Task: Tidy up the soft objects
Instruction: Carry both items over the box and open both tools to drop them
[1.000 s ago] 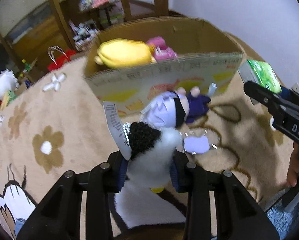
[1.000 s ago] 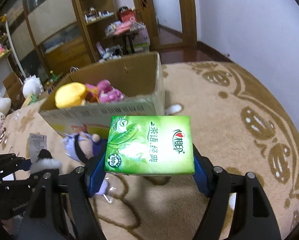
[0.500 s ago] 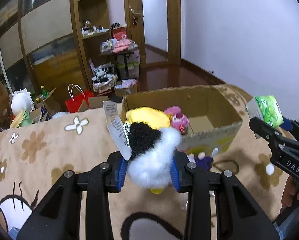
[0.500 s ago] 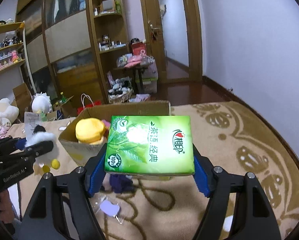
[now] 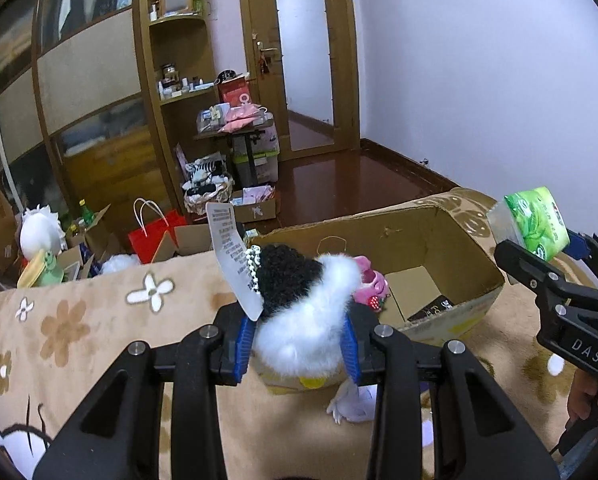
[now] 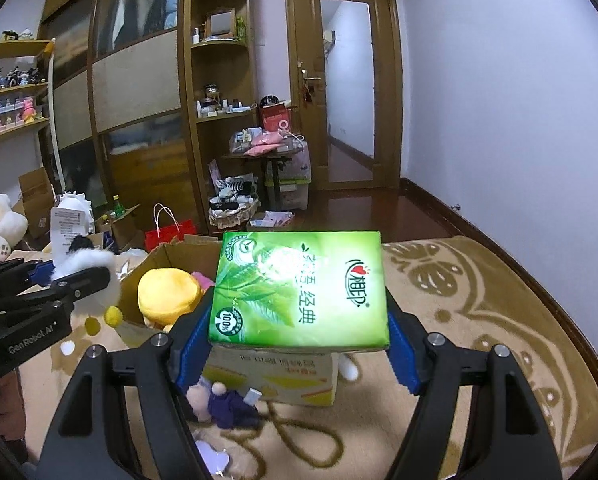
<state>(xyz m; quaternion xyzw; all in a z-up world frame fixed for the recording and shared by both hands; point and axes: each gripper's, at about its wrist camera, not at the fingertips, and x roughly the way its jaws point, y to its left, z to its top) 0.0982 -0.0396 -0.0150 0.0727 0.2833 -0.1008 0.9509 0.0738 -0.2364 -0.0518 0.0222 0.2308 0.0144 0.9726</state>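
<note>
L gripper [image 5: 299,340] clamps my plush [image 5: 299,312] | R gripper [image 6: 299,344] clamps tissue pack [image 6: 299,292] | box [image 5: 439,240] already holds yellow toy [image 6: 167,296] | both drops pending, doll [image 6: 227,404] left near box

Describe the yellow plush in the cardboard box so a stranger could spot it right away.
Find the open cardboard box on the tan patterned rug. At its left end, beside a pink toy, lies the yellow plush. It is the only plain yellow rounded thing there.
</note>
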